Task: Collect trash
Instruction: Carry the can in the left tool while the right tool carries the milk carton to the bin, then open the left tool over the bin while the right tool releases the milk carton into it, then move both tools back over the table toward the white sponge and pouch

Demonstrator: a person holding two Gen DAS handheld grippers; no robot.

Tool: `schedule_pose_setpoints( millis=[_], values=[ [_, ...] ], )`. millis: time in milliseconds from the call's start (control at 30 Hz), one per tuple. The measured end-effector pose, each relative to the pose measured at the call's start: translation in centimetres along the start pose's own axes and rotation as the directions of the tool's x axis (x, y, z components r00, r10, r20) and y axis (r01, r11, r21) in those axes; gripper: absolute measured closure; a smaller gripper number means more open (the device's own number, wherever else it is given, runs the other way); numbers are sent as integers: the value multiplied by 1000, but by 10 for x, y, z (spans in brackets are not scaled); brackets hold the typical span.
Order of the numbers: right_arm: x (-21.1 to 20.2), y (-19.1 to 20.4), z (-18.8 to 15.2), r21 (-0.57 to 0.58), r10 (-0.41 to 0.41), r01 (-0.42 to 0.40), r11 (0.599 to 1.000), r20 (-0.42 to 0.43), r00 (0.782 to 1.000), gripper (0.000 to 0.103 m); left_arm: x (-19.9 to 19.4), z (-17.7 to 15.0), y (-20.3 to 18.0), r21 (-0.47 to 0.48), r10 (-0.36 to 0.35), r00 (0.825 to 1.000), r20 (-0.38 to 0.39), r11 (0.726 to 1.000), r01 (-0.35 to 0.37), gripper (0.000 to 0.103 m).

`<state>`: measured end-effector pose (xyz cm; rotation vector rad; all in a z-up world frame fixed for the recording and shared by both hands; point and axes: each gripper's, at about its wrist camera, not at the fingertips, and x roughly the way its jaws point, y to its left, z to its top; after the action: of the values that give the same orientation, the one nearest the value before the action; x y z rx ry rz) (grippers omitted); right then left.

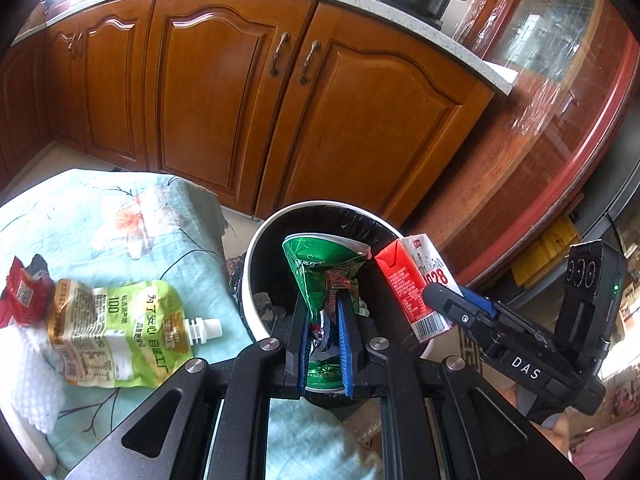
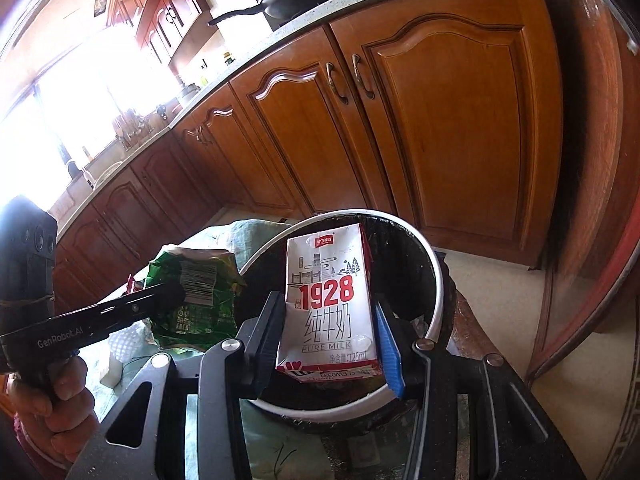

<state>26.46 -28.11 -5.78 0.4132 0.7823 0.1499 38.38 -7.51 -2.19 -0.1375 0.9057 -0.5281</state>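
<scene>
Trash sits pinched in both grippers above a white-rimmed waste bin (image 1: 256,264) lined with a black bag. The left gripper (image 1: 323,312) has its blue-padded jaws drawn tight together on a crumpled green snack wrapper (image 1: 316,260), which fans out above the fingertips over the bin's open mouth; the right wrist view shows the same wrapper (image 2: 196,296) from its barcode side, at the bin's left edge. The right gripper (image 2: 328,320) stands partly open, its pads pressed against the two sides of a red and white pure milk carton (image 2: 328,300) marked 1928, held upright over the bin (image 2: 436,280). In the left wrist view this carton (image 1: 416,280) hangs just over the bin's right rim. Beside the bin, on a pale floral cloth (image 1: 132,216), lie a green spouted drink pouch (image 1: 120,328), a red packet (image 1: 22,292) touching its far end, and white foam netting (image 1: 28,384). A hand (image 2: 60,404) grips the left tool's handle. Wooden kitchen cabinets (image 1: 248,92) stand behind.
</scene>
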Motion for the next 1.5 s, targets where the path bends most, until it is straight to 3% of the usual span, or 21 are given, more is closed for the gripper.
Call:
schedule_pose_setpoints(
  millis=[467, 700, 867, 1167, 1500],
  values=[
    [20, -12, 10, 9, -14, 15, 1000, -35, 999, 58, 35, 7, -8, 20, 17, 999, -44, 1000, -16, 92],
    [18, -16, 12, 35, 2, -1, 999, -32, 999, 53, 31, 5, -10, 6, 9, 1000, -29, 1000, -9, 70],
    [8, -13, 4, 45, 8, -8, 999, -11, 1000, 48, 15, -10, 2, -35, -3, 1000, -12, 999, 3, 66],
    [-16, 14, -24, 47, 60, -61, 997, 26, 998, 29, -38, -63, 37, -144, 0, 1000, 21, 990, 3, 55],
    [-17, 62, -61, 18, 148, -148, 989, -20, 989, 6, -117, -125, 82, -237, 92, 994, 56, 969, -77, 47]
  ],
)
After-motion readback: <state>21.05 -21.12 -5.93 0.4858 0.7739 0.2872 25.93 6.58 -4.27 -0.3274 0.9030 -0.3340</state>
